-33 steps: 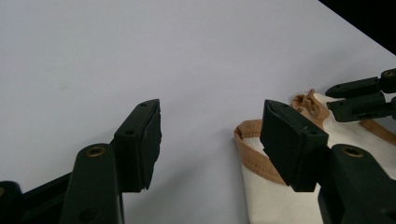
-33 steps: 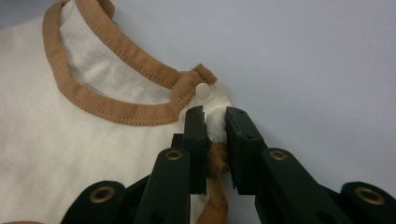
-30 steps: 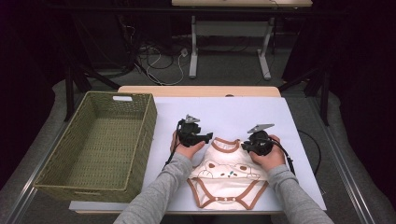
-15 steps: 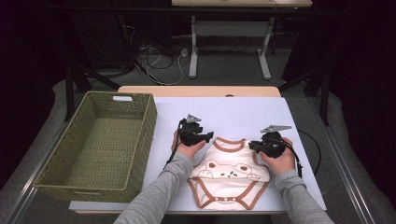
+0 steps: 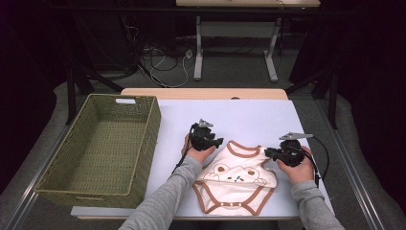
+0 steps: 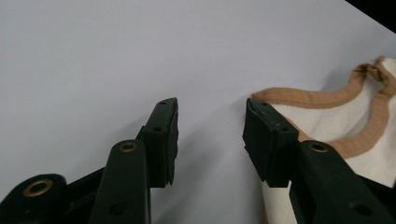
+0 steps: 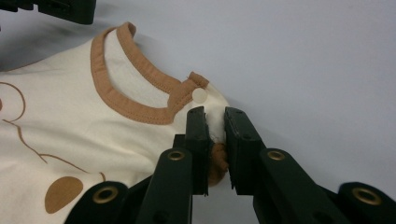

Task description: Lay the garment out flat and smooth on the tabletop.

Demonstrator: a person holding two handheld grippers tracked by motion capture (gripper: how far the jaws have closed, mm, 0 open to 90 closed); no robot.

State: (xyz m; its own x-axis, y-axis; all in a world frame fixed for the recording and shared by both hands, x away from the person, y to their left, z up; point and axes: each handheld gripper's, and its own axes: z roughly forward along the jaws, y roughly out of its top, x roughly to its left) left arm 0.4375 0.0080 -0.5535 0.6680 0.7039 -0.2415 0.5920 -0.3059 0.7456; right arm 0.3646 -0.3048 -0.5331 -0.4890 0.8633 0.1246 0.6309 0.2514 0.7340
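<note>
High view first: you have a cream baby bodysuit (image 5: 237,179) with brown trim lying flat on the white bench (image 5: 249,115), near edge, right of the woven basket (image 5: 100,148), which sits well apart at the left. Your left gripper (image 5: 210,142) sits at the garment's left shoulder and your right gripper (image 5: 273,152) at its right shoulder. By my reading the step in hand is taking both shoulders so the piece can be lifted or folded; the right side is secured, the left is not yet.

Left gripper view: your fingers (image 6: 163,135) stand partly open and have just been closing. The brown-trimmed shoulder edge (image 6: 299,95) lies at the right-hand finger, which rests over the cloth, while the gap between the two is bare bench. Nothing is pinched yet. Your next move calls for sliding that gripper toward the garment so the trim comes between the fingers, then closing fully.

Right gripper view: your fingers (image 7: 198,140) are narrow and clamped on a bunch of cream cloth and brown trim just below the white snap (image 7: 200,95) at the neckline. Keep that hold steady until the left side bites
</note>
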